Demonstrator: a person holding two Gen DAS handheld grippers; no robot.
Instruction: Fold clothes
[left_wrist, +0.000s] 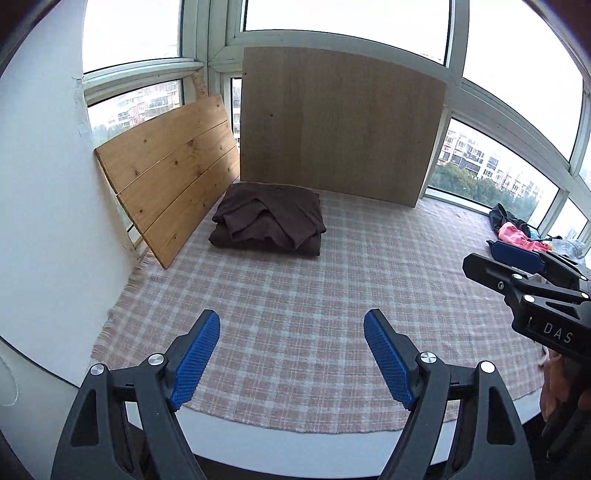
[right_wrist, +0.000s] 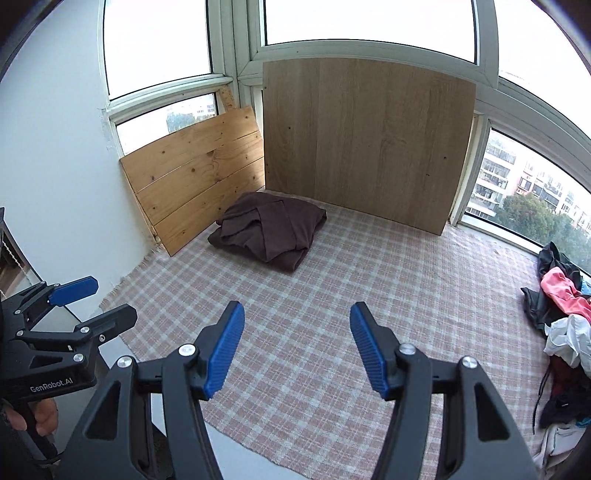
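A dark brown folded garment (left_wrist: 269, 220) lies at the far left of the checked cloth (left_wrist: 332, 295), close to the wooden boards; it also shows in the right wrist view (right_wrist: 269, 230). A pile of unfolded clothes (right_wrist: 565, 321), pink, white and dark, lies at the right edge; its top shows in the left wrist view (left_wrist: 521, 232). My left gripper (left_wrist: 291, 354) is open and empty above the cloth's near part. My right gripper (right_wrist: 297, 349) is open and empty, also above the cloth. Each gripper shows in the other's view, the right one (left_wrist: 517, 266) and the left one (right_wrist: 74, 299).
A pine plank panel (left_wrist: 173, 173) and a larger wood board (left_wrist: 340, 129) lean against the windows behind the cloth. A white wall (left_wrist: 44, 184) stands at the left. The platform's white front edge (left_wrist: 295, 446) runs below the cloth.
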